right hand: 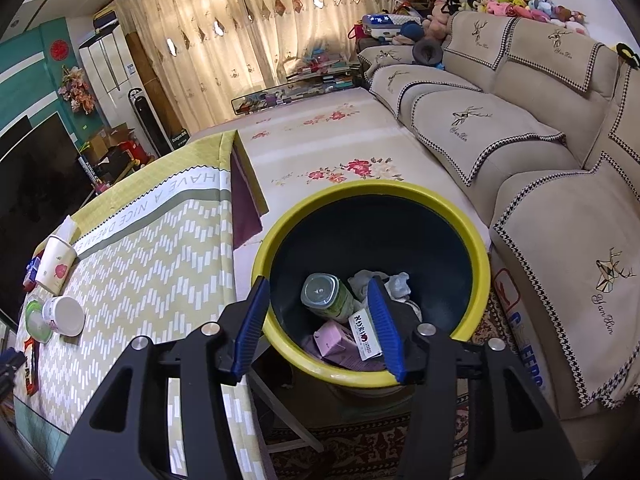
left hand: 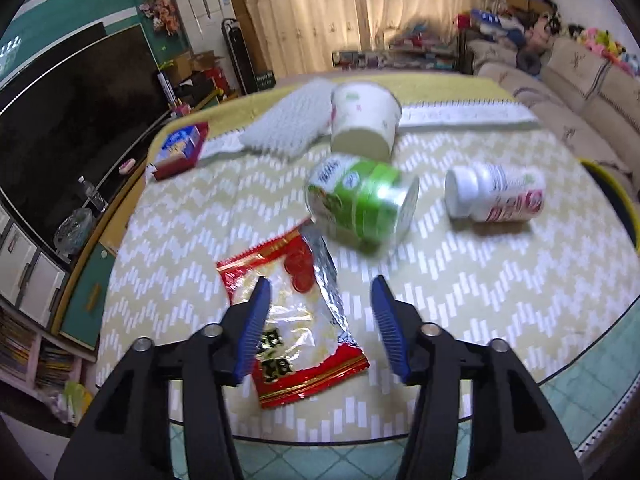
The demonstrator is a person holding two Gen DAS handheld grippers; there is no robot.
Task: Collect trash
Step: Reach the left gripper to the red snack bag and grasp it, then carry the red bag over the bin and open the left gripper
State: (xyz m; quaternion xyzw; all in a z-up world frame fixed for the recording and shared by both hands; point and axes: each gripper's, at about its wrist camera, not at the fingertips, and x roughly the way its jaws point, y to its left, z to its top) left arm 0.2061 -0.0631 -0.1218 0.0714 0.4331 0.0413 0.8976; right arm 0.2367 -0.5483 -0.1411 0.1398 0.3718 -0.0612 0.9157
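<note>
Right tool [right hand: 316, 326], apart and empty, hangs over the yellow-rimmed dark bin [right hand: 478, 276], already part-filled. Left tool [left hand: 320, 328], apart, straddles the crinkled red-and-clear snack wrapper [left hand: 296, 320] below; the green foil-lidded tub [left hand: 360, 204] and white plastic bottle [left hand: 496, 196] lie ahead, uncollected.

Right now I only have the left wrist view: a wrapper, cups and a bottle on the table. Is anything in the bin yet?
Observer: Yes. The yellow-rimmed bin already holds a green bottle, a purple carton and crumpled white paper.
Reviewer: Is the right tool carrying anything?
Observer: No. The right tool hangs open over the bin, with nothing between its fingers.
Reviewer: Where does the bin stand?
Observer: Beside the table edge, with the sofa on its other side.
</note>
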